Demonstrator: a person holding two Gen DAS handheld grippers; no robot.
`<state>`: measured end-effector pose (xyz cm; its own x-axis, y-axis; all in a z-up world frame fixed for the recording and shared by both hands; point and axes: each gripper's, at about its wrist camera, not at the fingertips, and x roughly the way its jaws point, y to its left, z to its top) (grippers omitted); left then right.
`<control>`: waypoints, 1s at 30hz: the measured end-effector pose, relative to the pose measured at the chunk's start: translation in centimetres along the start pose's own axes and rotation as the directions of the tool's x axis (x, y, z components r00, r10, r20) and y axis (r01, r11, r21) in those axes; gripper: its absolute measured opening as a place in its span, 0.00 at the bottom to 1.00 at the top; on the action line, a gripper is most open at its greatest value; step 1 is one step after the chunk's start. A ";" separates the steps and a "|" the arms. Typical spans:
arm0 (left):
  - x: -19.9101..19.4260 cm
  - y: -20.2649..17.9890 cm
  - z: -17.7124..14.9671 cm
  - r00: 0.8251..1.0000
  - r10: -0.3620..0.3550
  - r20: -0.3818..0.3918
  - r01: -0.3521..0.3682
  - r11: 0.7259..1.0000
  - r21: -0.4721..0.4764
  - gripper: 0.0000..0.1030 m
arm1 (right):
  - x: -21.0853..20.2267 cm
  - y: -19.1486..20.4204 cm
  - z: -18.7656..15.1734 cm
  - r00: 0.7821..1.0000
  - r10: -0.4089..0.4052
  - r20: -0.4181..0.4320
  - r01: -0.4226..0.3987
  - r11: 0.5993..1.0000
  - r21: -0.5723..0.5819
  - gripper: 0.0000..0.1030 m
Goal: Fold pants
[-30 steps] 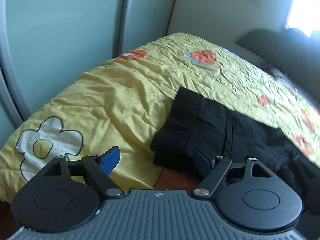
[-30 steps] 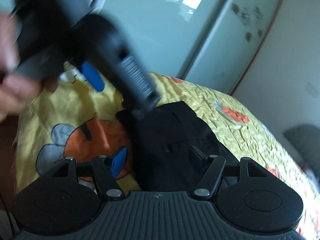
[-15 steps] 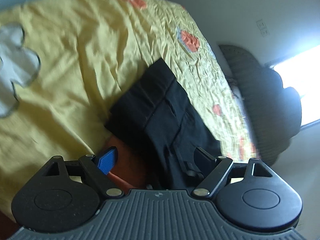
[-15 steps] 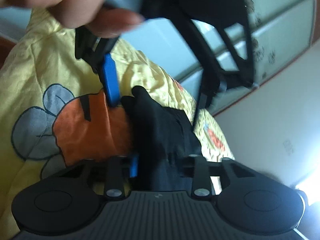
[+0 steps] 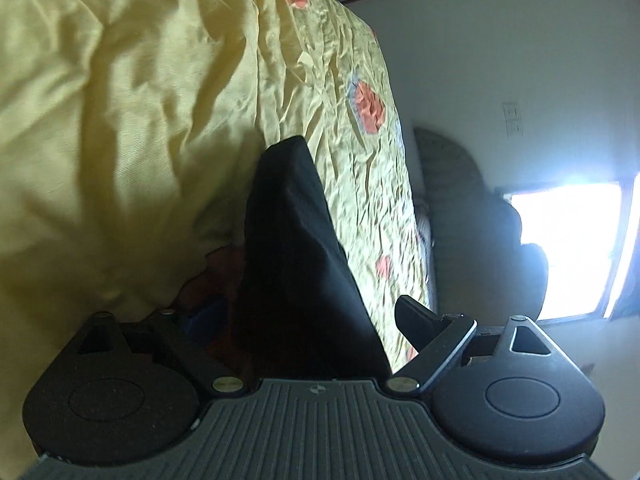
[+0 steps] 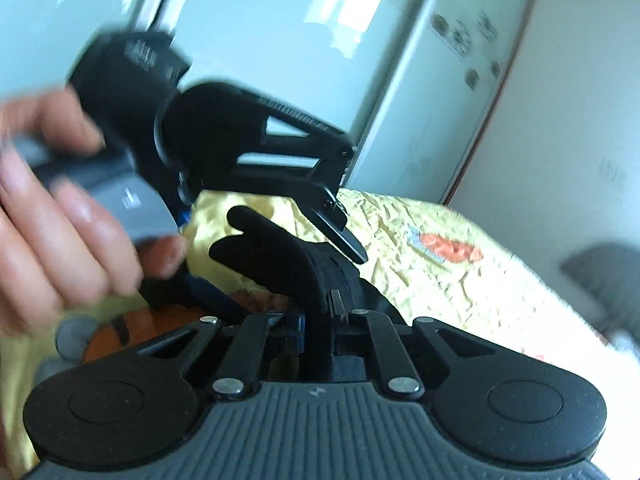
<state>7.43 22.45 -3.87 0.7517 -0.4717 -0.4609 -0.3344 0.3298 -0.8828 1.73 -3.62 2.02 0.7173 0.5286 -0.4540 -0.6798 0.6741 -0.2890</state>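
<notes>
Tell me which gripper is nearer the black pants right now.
Right. The right gripper is shut on the black pants. The left gripper is open, fingers either side of the raised fold; contact not visible.

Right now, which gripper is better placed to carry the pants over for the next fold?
Right. The right gripper is shut on the pants; the left gripper is open, with the fabric only lying between its fingers.
</notes>
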 end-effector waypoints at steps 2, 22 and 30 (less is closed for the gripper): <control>0.7 -0.1 0.5 1.000 -0.012 0.007 0.012 1.000 -0.014 0.85 | 0.2 -0.1 -0.1 1.000 0.009 -0.001 -0.009 1.000 0.016 0.10; 0.6 -2.6 -0.9 0.978 0.159 0.134 -0.193 0.933 0.304 0.22 | 3.6 -7.3 -1.7 0.970 0.117 -0.214 -0.063 0.967 0.246 0.11; 0.2 -8.1 -6.2 0.940 0.165 0.300 -0.319 0.740 0.592 0.22 | 2.4 -9.2 -0.3 0.991 0.097 -0.091 -0.052 0.912 0.406 0.11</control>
<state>6.79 14.62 2.65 0.8216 -0.1438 -0.5516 -0.1503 0.8788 -0.4530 9.69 -8.65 3.35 0.6311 0.5423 -0.5546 -0.5950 0.7972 0.1024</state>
